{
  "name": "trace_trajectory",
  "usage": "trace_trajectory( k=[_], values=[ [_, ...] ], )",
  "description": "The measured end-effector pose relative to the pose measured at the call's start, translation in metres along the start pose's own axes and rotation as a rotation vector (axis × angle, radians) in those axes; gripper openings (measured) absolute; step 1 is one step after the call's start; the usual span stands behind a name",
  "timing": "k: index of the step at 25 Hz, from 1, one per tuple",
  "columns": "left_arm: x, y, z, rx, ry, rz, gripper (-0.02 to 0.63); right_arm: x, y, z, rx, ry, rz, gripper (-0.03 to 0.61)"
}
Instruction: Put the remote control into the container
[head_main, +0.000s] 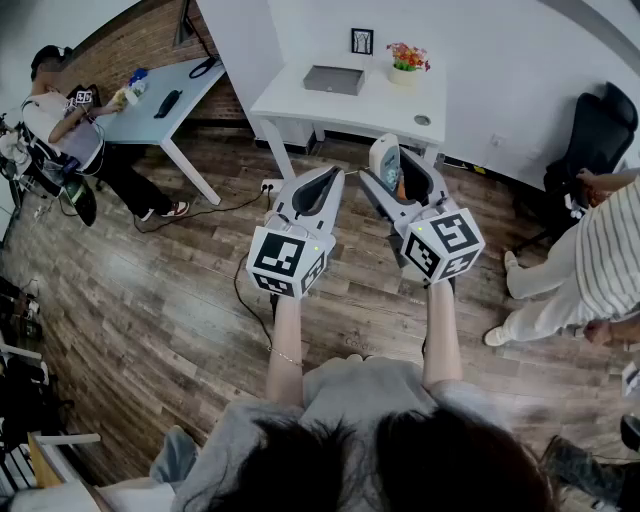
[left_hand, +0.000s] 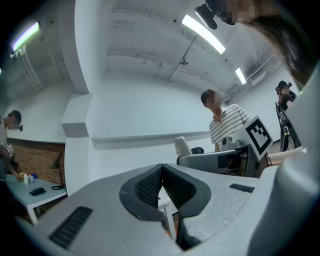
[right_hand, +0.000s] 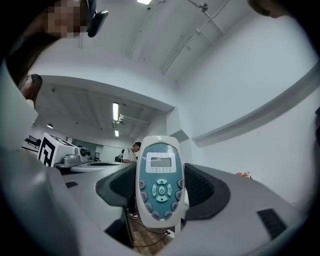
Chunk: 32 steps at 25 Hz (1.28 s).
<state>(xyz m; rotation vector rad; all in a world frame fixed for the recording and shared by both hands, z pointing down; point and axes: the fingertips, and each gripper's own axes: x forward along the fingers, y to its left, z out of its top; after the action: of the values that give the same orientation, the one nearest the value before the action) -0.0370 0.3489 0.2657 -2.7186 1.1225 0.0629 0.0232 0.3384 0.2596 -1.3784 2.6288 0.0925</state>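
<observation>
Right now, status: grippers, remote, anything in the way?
Left gripper shut, empty. Right gripper shut on remote control, upright, raised. Grey box on white table ahead; nothing seen between.

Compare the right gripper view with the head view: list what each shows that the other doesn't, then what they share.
Only the right gripper view: the remote control's front face, with its small display and round buttons, standing upright between the pads.
Only the head view: the gray box lying on the white table ahead of the person.
Both: the right gripper clamped on the remote control, held up off the floor.
</observation>
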Motion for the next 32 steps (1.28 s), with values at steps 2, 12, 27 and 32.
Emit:
trace_trajectory(
  k=[2,12,27,32],
  values=[
    [0.005,0.003,0.002,0.003,-0.009,-0.002,0.003,0.004,-0.004,0.0,-0.008,-0.002,-0.001,0.285],
    [0.023,0.003,-0.008,-0.017,-0.013,-0.019,0.003,0.008,-0.021,-0.008,-0.016,0.017,-0.006,0.285],
    [0.052,0.027,-0.047,-0.053,0.053,0.032,0.003,0.044,-0.055,-0.036,0.046,0.054,0.026,0.285],
    [0.086,0.058,-0.055,-0.044,0.044,0.004,0.003,0.081,-0.08,-0.041,0.041,0.052,0.027,0.285]
  ],
)
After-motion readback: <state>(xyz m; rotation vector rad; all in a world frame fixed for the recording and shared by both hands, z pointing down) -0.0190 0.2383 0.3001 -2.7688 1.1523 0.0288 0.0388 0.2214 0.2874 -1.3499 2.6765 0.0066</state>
